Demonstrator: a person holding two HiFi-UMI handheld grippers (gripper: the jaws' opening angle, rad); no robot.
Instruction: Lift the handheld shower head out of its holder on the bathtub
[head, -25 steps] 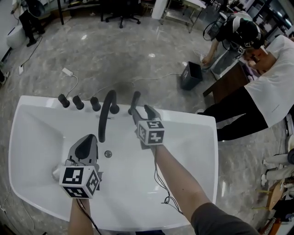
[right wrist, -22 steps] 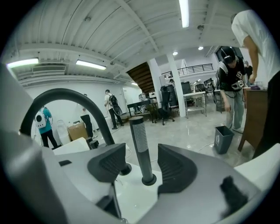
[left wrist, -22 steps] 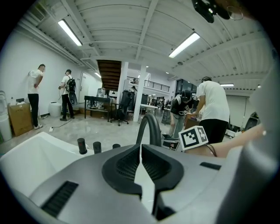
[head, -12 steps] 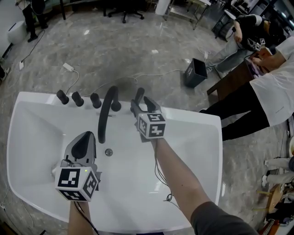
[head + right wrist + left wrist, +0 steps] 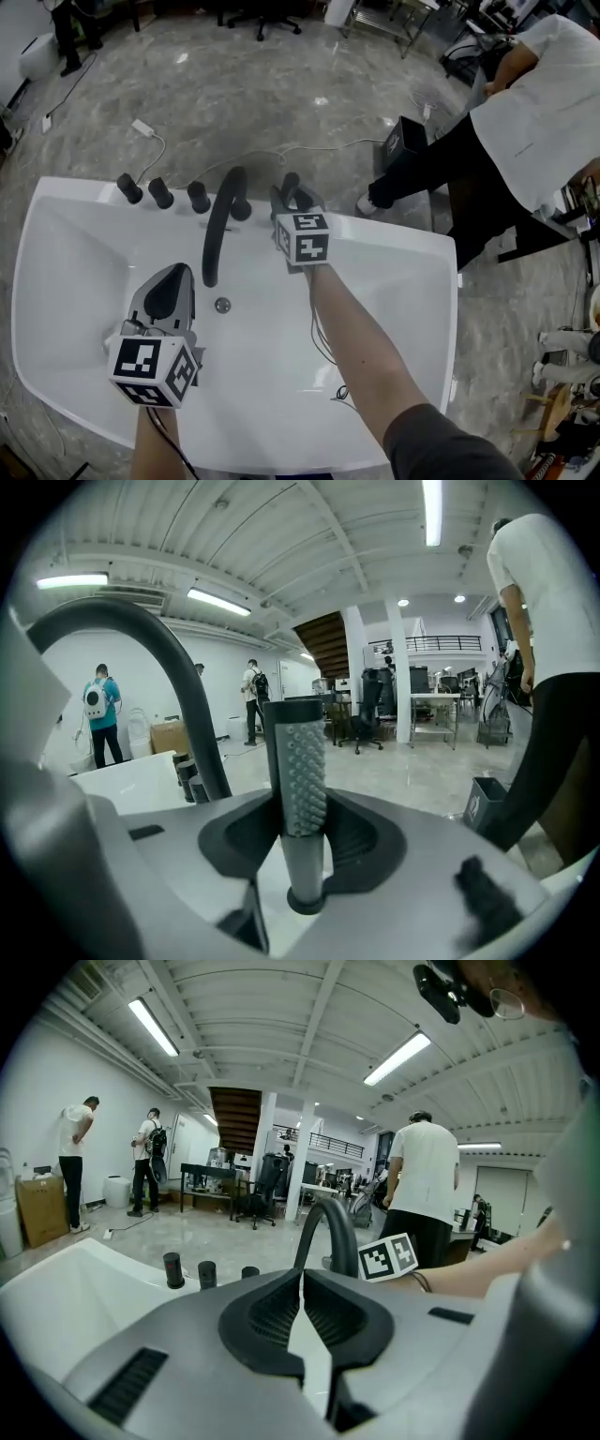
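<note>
The handheld shower head (image 5: 295, 780), a dark upright stick with a nubbed face, stands in its round holder (image 5: 305, 899) on the bathtub's far rim (image 5: 412, 246). My right gripper (image 5: 298, 803) has its jaws closing on it, and both pads lie against its sides. In the head view the right gripper (image 5: 291, 199) sits at the rim with the shower head's tip (image 5: 291, 180) showing between the fingers. My left gripper (image 5: 173, 279) hovers over the tub basin, shut and holding nothing; its tips meet in the left gripper view (image 5: 301, 1283).
A curved black spout (image 5: 220, 225) rises just left of the shower head, with three black knobs (image 5: 159, 192) further left. The drain (image 5: 222, 305) lies in the basin. A person in a white shirt (image 5: 525, 84) and a black bin (image 5: 405, 141) are beyond the tub.
My right gripper has moved forward to the far rim and its wide jaws have come in round the shower head. The left gripper has stayed put. The person at right has stepped nearer.
</note>
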